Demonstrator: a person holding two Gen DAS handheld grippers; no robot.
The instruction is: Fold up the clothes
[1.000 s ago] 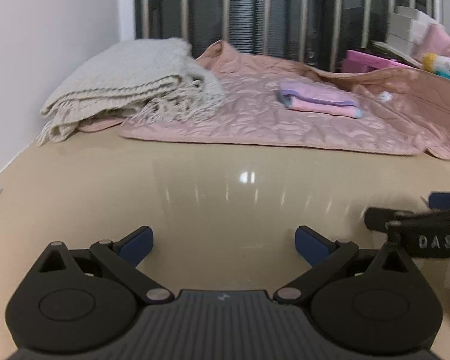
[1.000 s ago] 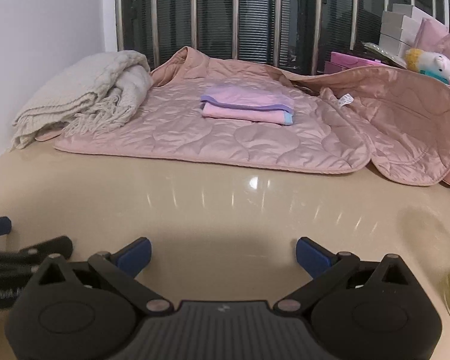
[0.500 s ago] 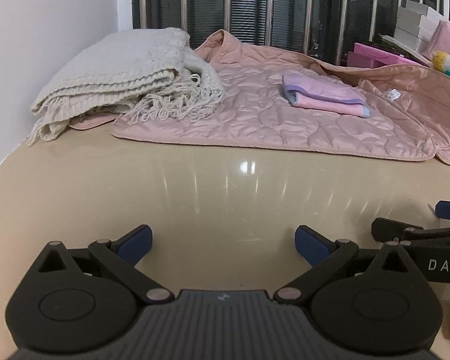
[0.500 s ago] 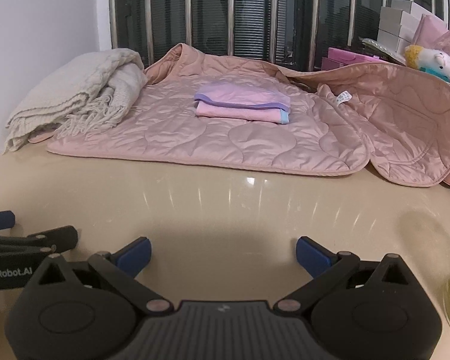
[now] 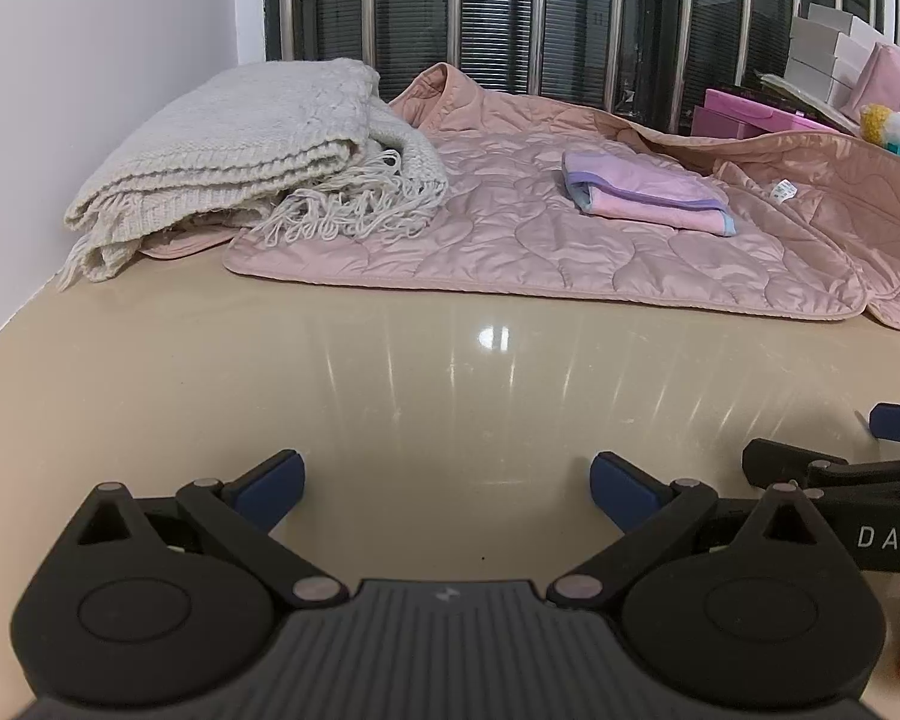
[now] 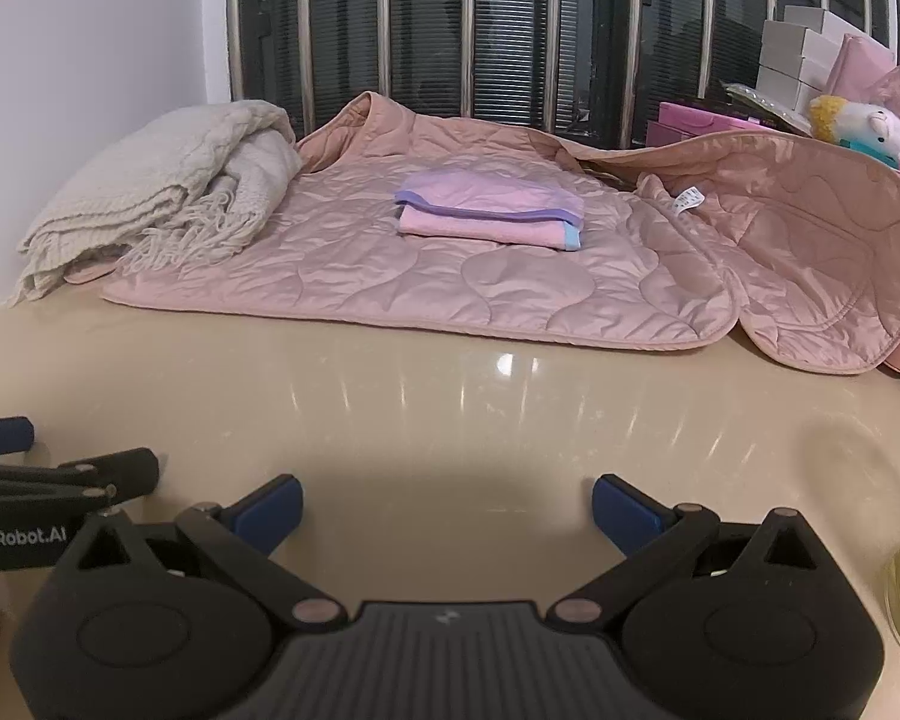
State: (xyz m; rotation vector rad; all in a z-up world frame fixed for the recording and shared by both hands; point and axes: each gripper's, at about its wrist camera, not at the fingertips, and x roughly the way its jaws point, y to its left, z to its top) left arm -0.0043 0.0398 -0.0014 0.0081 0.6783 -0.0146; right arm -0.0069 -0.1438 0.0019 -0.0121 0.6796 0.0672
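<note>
Claws both gape empty above the bare beige desk: left claw, right claw. Straight ahead, well apart from either, lies the pink quilted jacket, its long axis running left to right, a folded pink-and-lilac cloth resting on it. Neither claw looks clearly nearer.

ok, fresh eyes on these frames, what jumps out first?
The pink quilted jacket spread flat across the far side of the beige table, with a small folded pink cloth on top of it. At its left a folded cream knit blanket lies partly over its edge. Both grippers, left and right, are open and empty over bare table.
</note>
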